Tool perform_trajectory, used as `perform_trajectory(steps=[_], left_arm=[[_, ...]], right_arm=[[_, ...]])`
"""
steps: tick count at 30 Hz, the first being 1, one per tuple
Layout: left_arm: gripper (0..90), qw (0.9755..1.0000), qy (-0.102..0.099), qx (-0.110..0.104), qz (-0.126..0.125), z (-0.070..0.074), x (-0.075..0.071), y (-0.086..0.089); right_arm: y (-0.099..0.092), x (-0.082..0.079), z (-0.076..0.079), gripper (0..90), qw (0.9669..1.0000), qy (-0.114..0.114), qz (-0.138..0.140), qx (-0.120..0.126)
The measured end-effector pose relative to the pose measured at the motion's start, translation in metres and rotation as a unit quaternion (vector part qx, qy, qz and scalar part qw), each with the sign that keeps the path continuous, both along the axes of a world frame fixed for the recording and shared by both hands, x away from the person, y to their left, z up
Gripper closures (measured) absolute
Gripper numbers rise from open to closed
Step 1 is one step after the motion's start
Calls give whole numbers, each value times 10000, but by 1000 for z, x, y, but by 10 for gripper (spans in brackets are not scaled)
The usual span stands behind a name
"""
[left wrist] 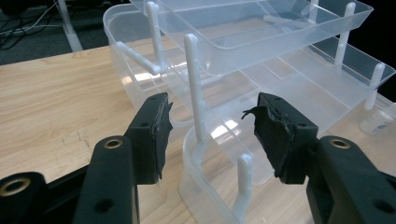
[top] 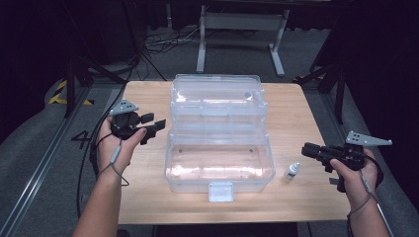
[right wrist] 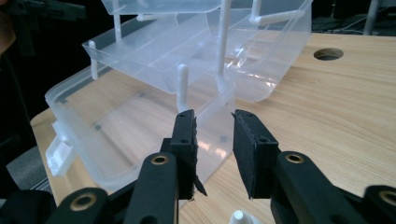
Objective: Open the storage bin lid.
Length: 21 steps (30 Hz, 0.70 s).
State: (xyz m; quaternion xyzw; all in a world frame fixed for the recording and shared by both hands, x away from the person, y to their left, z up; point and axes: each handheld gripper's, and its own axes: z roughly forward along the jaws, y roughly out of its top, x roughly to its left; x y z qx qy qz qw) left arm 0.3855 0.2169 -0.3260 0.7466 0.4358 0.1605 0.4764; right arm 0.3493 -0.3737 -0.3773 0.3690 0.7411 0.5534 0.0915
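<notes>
Risk first: the left gripper [top: 150, 124], jaws apart and empty beside the open clear box [top: 219, 136] mid-table, could snag a thin hinge post [left wrist: 195, 88] and tip the trays. The right gripper [top: 309, 150], empty with its jaws parted, could topple the bottle [top: 292, 171]. No writing is readable.

An opened clear plastic tiered storage box [top: 220, 148] sits mid wooden worktop [top: 148, 197]. The left hand-held gripper [top: 154, 126] hovers beside its left wall, jaws apart. A small white dropper bottle [top: 292, 171] stands between box and right hand-held gripper [top: 307, 150].
</notes>
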Motion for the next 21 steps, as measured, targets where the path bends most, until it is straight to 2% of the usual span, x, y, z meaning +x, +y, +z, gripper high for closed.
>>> perform_trajectory(steps=[6, 10, 15, 17, 21], left_arm=[[462, 10000, 39, -4, 26, -1, -1, 2], [462, 10000, 84, 4, 30, -3, -1, 4], [461, 9999, 119, 4, 46, -4, -1, 5], [462, 9999, 131, -4, 40, -4, -1, 6], [461, 9999, 153, 5, 32, -6, 1, 6]], right_arm=[[3, 1, -3, 643, 9982, 178, -147, -558], [6, 3, -6, 613, 9964, 302, -127, -786], [11, 6, -12, 555, 9919, 461, -68, -1181], [12, 7, -13, 545, 9910, 509, -54, -1233], [16, 11, -20, 530, 9855, 650, 26, -1567]])
